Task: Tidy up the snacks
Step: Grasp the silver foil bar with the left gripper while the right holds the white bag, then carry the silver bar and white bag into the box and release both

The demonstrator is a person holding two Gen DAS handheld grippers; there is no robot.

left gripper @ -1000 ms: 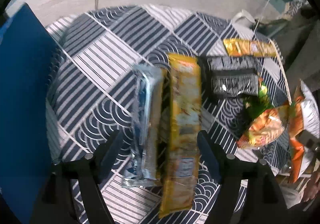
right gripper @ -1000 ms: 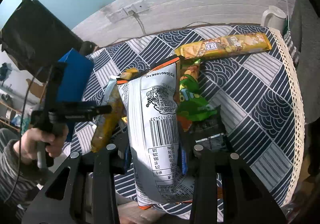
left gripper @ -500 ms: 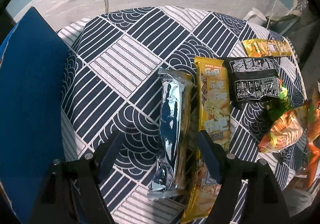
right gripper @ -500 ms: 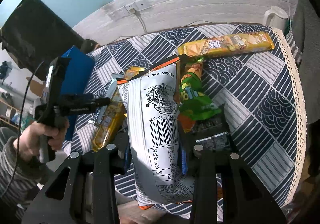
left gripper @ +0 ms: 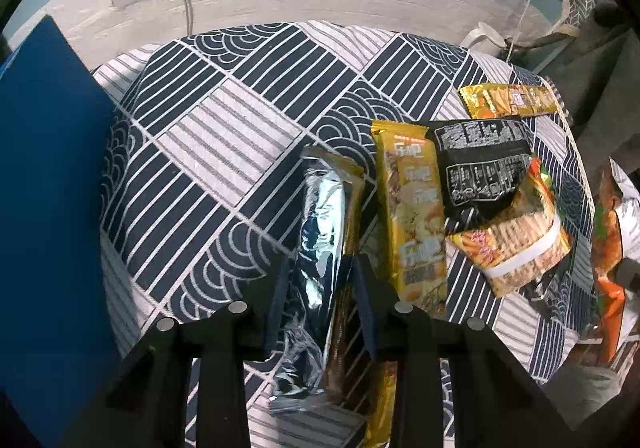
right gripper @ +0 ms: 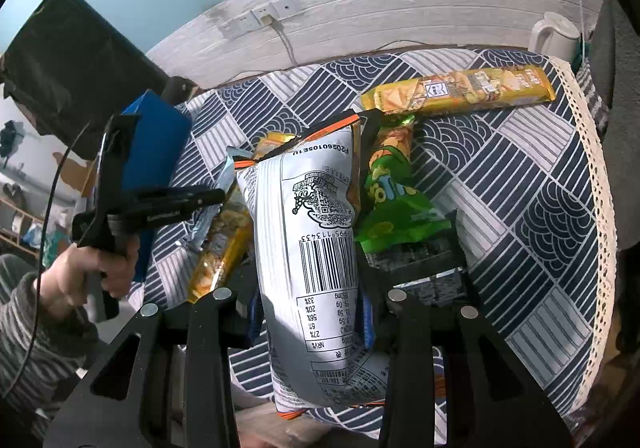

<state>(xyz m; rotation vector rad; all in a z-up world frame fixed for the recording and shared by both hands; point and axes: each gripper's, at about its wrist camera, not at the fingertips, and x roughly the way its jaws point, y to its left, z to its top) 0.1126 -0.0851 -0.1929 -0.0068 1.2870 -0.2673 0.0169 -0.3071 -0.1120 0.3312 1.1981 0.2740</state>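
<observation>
Left claw [left gripper: 320,280]: both blue-padded fingers [left gripper: 276,296] closed against the sides of a silver packet [left gripper: 320,232], which lies lengthwise on the patterned cloth [left gripper: 224,152] covering the surface. Just beside this packet, on its right, a long yellow packet [left gripper: 416,216] lies parallel to it. A black packet [left gripper: 480,164] overlaps the yellow one's far right edge, and an orange packet [left gripper: 516,244] lies partly under the black one. A second yellow packet [left gripper: 508,100] lies crosswise near the far edge. A blue board [left gripper: 48,176] stands at the left side of the cloth.

Right claw [right gripper: 310,312]: fingers pressed on a large white bag [right gripper: 316,248], held upright with its barcode side toward the camera. Behind the bag, a green packet [right gripper: 396,208] rests on the cloth. A white kettle [right gripper: 554,36] stands at the far right corner.
</observation>
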